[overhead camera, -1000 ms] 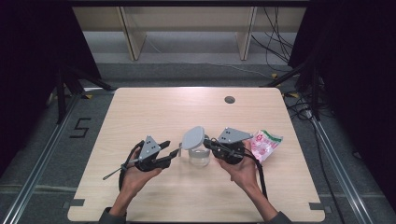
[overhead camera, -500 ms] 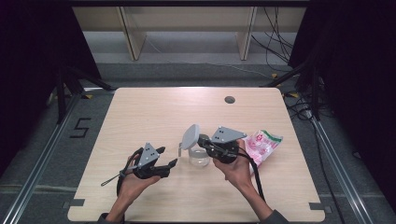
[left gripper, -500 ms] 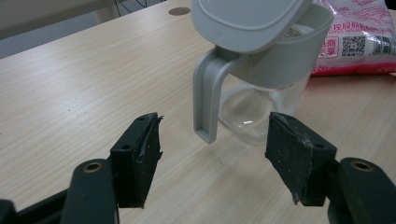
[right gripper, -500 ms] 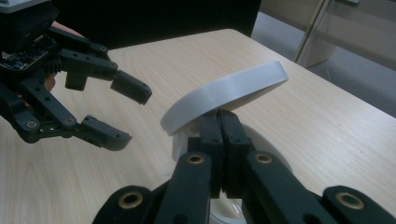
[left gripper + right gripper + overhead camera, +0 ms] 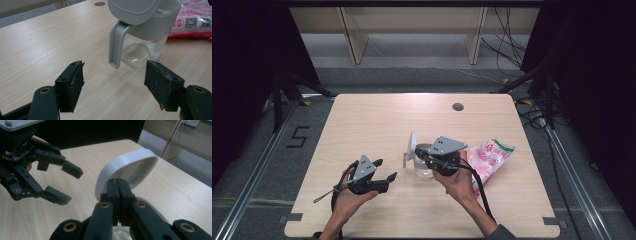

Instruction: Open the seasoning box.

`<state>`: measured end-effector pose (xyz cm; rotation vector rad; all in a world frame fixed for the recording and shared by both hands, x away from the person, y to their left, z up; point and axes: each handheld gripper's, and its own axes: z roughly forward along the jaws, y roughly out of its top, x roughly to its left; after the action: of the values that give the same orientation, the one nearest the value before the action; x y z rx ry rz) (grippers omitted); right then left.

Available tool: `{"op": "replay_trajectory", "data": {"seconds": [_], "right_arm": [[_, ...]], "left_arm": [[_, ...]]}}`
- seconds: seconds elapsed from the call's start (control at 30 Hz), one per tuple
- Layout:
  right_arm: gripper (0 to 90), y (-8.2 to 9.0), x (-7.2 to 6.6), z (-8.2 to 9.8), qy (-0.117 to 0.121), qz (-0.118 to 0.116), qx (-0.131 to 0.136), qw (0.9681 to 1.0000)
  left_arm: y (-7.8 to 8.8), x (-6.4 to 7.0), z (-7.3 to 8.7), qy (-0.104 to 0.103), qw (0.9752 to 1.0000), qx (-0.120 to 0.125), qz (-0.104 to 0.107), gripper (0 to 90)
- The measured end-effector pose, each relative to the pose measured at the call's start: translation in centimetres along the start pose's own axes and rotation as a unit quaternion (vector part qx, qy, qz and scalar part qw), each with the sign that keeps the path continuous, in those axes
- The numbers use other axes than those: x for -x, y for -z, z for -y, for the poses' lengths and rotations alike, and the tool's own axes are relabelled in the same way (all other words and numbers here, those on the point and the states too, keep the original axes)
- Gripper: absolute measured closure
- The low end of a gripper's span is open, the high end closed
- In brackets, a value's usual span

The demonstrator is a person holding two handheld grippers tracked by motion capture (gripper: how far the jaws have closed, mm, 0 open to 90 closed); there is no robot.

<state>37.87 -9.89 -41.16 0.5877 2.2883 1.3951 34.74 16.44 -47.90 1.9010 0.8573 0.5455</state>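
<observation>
**Lid Up, Jar Unsteadied**

While your left gripper (image 5: 384, 178) sits lower left of the high view, its jaws have just been opening and stand spread, empty, apart from the clear glass jar with grey plastic collar and handle (image 5: 424, 165) at centre. Keep the hinged grey lid (image 5: 412, 144) steady: your right gripper (image 5: 117, 185) pinches its rim, jaws pressed together. Right lies the pink printed bag (image 5: 490, 156).

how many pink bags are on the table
1: the pink bag lies near the table's right edge, just right of the clear jar and the right gripper. None seems hidden.
</observation>
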Motion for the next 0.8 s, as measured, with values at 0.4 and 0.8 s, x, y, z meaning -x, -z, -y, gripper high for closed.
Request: {"op": "replay_trajectory", "data": {"seconds": [0.4,0.8], "right_arm": [[85.4,0.6,0.2,0.0,-0.001,0.005,0.005,1.0],[67.1,5.4,3.1,3.4,-0.062,0.058,0.011,0.9963]], "left_arm": [[0.4,-0.4,0.3,0.009,0.9999,0.005,-0.001,29.5],[0.4,-0.3,0.5,0.02,0.9998,0.002,0.008,29.2]]}}
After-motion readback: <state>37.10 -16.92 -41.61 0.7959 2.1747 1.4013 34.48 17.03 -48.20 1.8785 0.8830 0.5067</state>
